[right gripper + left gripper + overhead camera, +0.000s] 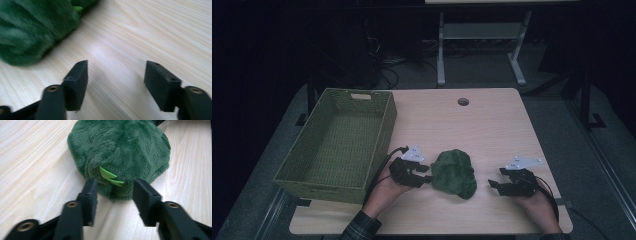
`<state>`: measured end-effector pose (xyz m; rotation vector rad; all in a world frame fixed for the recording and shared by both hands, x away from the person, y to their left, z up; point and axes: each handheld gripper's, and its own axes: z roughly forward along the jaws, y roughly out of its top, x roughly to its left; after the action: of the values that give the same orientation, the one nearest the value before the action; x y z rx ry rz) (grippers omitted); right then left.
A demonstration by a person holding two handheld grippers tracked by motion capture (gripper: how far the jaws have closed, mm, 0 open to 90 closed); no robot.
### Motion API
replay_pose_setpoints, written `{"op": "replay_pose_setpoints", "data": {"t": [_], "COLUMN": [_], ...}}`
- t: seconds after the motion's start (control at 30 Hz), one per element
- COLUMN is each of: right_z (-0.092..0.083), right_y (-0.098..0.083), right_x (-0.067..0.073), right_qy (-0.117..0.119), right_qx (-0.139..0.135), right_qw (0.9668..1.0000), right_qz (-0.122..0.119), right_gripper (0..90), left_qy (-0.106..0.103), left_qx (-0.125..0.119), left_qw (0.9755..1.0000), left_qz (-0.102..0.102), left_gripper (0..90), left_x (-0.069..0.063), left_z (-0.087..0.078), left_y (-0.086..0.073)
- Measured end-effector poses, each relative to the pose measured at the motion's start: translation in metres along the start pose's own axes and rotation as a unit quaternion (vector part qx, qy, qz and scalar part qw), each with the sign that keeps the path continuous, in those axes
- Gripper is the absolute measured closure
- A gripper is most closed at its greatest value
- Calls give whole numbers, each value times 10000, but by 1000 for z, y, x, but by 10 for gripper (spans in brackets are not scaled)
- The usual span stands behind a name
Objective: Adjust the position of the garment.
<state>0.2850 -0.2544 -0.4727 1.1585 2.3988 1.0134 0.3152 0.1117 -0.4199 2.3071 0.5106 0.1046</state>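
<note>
Left of plush toy (454, 173), green basket (341, 142)

The green plush toy (32, 30) is smeared by motion blur in the right gripper view and cut off by the top and left edges. In the left gripper view its far side (120, 155) is cropped by the top edge. In the high view, the person's forearms are cut off at the near edge, and the floor clutter beyond the table is lost in darkness.
</note>
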Motion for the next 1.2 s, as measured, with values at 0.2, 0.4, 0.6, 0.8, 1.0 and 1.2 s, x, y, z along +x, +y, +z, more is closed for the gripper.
{"op": "replay_pose_setpoints", "data": {"t": [0.2, 0.4, 0.6, 0.8, 1.0, 1.2], "right_z": [-1, 1, 2, 2, 2, 2], "right_y": [-9, -12, -12, -12, -12, -12], "right_x": [-1, -4, -4, -4, -4, -4], "right_qy": [-97, -191, -191, -192, -194, -204], "right_qx": [-125, -163, -161, -161, -162, -165], "right_qw": [9999, 9996, 9996, 9996, 9996, 9996], "right_qz": [43, 95, 99, 98, 100, 105], "right_gripper": [252, 138, 137, 137, 138, 138], "left_qy": [60, 63, -3, -126, -277, -410], "left_qx": [-46, 65, 276, 482, 627, 850], "left_qw": [9999, 9993, 9976, 9953, 9938, 9908], "left_qz": [153, 353, 628, 827, 877, 967], "left_gripper": [406, 308, 225, 173, 147, 134], "left_x": [-1, -3, -3, 0, 4, 8], "left_z": [-8, -8, -2, 11, 26, 42], "left_y": [13, 26, 37, 48, 50, 45]}}
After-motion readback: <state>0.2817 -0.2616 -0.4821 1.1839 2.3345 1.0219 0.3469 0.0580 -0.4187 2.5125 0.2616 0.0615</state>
